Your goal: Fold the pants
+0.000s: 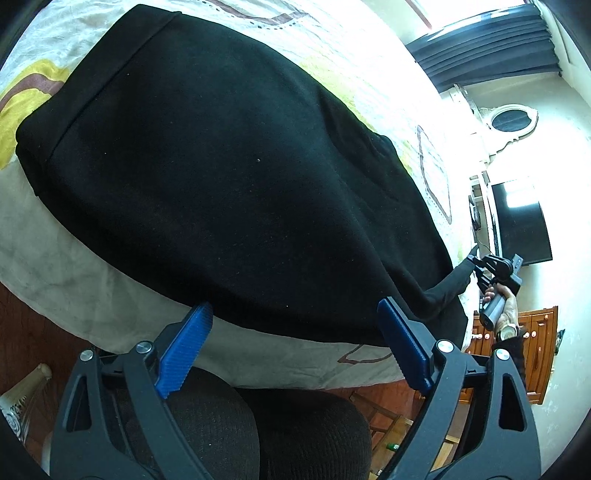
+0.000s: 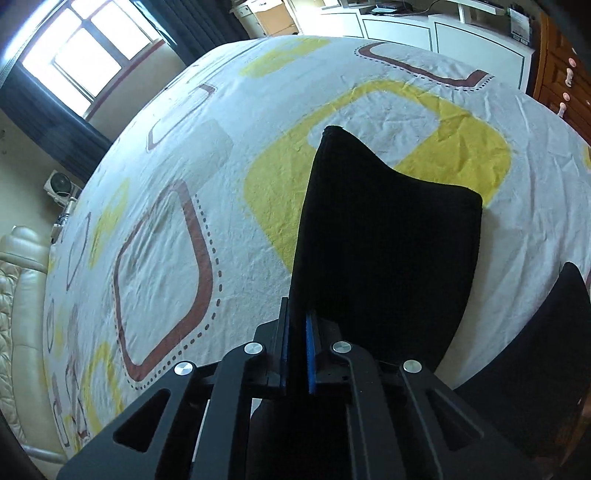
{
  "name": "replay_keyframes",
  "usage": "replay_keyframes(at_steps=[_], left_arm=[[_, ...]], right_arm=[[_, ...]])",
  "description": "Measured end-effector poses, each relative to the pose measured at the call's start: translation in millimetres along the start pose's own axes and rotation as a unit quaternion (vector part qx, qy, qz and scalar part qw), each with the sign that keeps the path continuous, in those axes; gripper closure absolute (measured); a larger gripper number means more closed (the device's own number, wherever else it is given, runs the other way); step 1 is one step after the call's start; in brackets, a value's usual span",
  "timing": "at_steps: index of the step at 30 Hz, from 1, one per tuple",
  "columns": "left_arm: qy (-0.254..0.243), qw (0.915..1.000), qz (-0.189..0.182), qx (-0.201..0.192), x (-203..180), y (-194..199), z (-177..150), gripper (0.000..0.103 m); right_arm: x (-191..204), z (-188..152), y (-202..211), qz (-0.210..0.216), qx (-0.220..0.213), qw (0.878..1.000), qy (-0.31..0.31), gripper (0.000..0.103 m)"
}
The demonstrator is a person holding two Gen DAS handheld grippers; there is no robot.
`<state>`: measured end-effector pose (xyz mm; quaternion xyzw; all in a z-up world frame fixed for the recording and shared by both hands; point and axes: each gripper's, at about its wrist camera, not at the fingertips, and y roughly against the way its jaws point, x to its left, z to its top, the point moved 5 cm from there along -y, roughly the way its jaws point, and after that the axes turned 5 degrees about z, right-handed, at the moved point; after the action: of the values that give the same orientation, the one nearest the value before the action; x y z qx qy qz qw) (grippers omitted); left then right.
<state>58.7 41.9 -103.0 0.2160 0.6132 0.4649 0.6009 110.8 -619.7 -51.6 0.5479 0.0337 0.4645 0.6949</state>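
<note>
Black pants (image 1: 221,166) lie spread across a patterned bed sheet (image 1: 66,258), waistband toward the upper left. My left gripper (image 1: 295,306) hangs open over the pants' near edge, its blue pads (image 1: 184,354) wide apart and holding nothing. At the right, a hand holds my right gripper (image 1: 476,264), which pinches a stretched corner of the pants. In the right wrist view my right gripper (image 2: 297,332) is shut on the black pants (image 2: 388,240). The cloth runs between the blue pads (image 2: 310,350) and forward over the sheet (image 2: 166,240).
A person's dark-clad knees (image 1: 277,435) sit below the bed edge. A wooden cabinet (image 1: 535,350) and dark screen (image 1: 521,221) stand right. A window (image 2: 85,51) with dark curtains, white cabinets (image 2: 443,29) and a cream padded headboard (image 2: 22,295) surround the bed.
</note>
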Motion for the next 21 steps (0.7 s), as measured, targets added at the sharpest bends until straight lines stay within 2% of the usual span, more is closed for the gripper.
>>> replay_keyframes(at_steps=[5, 8, 12, 14, 17, 19, 21], left_arm=[[-0.005, 1.0, 0.008, -0.002, -2, 2, -3, 0.013], [0.002, 1.0, 0.002, 0.002, -6, 0, -7, 0.012], [-0.002, 1.0, 0.003, 0.002, -10, -1, -10, 0.012], [-0.008, 0.9999, 0.007, -0.001, -13, -1, -11, 0.012], [-0.009, 0.9999, 0.013, 0.0, -14, -1, -13, 0.012], [-0.005, 0.9998, 0.018, 0.0, -12, -1, -12, 0.012], [-0.005, 0.9998, 0.021, -0.003, -11, -1, -12, 0.012]], right_arm=[[-50, -21, 77, 0.077, -0.065, 0.994, -0.04, 0.096], [-98, -51, 105, 0.086, -0.081, 0.99, -0.072, 0.096], [-159, -101, 99, 0.095, -0.051, 0.985, -0.136, 0.096], [-176, -115, 92, 0.128, -0.048, 0.977, -0.165, 0.096], [-190, -111, 97, 0.156, -0.076, 0.964, -0.199, 0.082], [-192, -101, 102, 0.162, -0.11, 0.961, -0.196, 0.057], [-199, -91, 102, 0.165, -0.133, 0.955, -0.207, 0.052]])
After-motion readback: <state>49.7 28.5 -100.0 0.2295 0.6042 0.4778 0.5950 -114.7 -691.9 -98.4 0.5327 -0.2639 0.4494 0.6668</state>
